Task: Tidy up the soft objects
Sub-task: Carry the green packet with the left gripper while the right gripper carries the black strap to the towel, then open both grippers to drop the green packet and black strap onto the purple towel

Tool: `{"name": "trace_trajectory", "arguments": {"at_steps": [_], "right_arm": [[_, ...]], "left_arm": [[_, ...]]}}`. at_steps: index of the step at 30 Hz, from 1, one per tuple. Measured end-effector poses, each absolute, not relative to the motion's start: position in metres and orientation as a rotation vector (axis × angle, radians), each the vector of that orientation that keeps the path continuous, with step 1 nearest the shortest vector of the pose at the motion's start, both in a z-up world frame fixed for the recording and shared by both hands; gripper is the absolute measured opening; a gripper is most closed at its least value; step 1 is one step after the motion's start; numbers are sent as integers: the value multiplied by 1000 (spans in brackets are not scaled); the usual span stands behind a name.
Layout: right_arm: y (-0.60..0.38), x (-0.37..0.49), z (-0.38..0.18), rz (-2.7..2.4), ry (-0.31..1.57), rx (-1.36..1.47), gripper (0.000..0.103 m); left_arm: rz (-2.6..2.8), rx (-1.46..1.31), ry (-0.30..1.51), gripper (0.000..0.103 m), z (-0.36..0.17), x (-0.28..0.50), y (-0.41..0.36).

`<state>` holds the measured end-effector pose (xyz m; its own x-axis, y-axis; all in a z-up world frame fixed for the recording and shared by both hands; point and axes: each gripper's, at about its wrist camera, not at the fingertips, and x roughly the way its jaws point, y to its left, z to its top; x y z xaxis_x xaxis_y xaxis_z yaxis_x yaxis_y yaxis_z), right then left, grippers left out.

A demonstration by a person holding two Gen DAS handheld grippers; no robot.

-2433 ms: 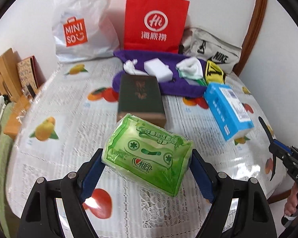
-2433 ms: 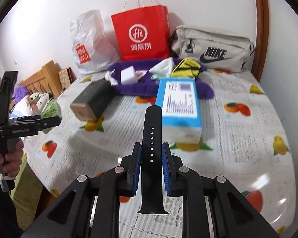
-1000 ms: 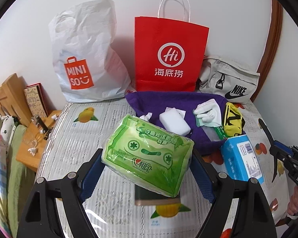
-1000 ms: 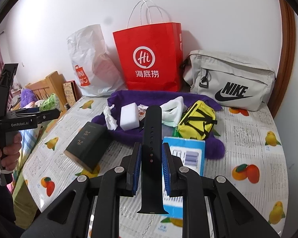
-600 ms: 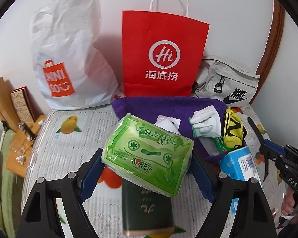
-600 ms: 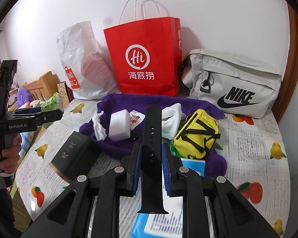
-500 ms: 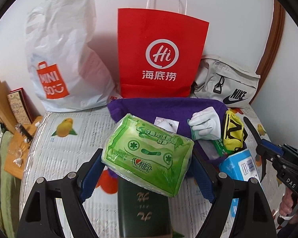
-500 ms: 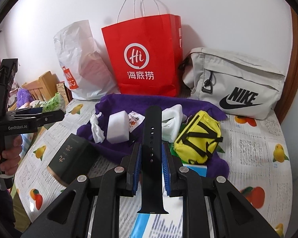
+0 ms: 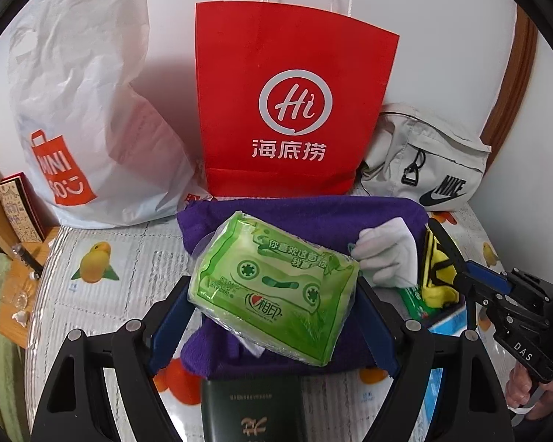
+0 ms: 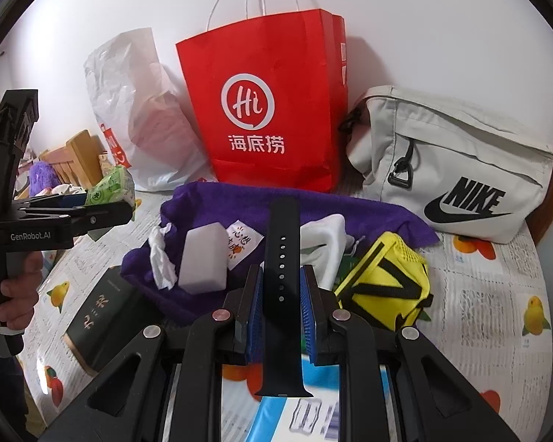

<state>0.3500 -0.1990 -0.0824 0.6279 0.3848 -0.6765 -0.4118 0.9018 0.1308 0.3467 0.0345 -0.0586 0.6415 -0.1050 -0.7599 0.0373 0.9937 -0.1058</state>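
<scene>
My left gripper (image 9: pixel 272 316) is shut on a green tissue pack (image 9: pixel 272 287) and holds it in the air over the purple towel (image 9: pixel 313 213). The pack also shows in the right wrist view (image 10: pixel 110 188). My right gripper (image 10: pixel 281 294) is shut on a black watch strap (image 10: pixel 281 258), upright above the towel's (image 10: pixel 350 213) near edge. On the towel lie a white sponge block (image 10: pixel 204 258), a crumpled tissue (image 10: pixel 160 258), white cloth (image 9: pixel 385 254) and a yellow pouch (image 10: pixel 387 287).
A red paper bag (image 9: pixel 295 110), a white MINISO plastic bag (image 9: pixel 84 110) and a grey Nike bag (image 10: pixel 453 169) stand along the wall. A dark green box (image 10: pixel 99 316) and a blue box (image 10: pixel 313 416) lie on the fruit-print tablecloth (image 10: pixel 497 313) near me.
Both grippers have moved forward toward the wall and the bags. The towel and its objects are now closer and lower in view. Both grips are unchanged.
</scene>
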Motion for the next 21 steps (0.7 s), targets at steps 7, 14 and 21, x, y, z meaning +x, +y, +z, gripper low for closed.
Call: {"name": "trace_trajectory", "arguments": {"at_steps": [7, 14, 21], "right_arm": [[-191, 375, -86, 480, 777, -49, 20], [-179, 397, -89, 484, 788, -70, 20], [-178, 407, -105, 495, 828, -75, 20]], "left_arm": [[-101, -91, 876, 83, -68, 374, 34], [-122, -76, 887, 83, -80, 401, 31], [-118, -81, 922, 83, -97, 416, 35]]}}
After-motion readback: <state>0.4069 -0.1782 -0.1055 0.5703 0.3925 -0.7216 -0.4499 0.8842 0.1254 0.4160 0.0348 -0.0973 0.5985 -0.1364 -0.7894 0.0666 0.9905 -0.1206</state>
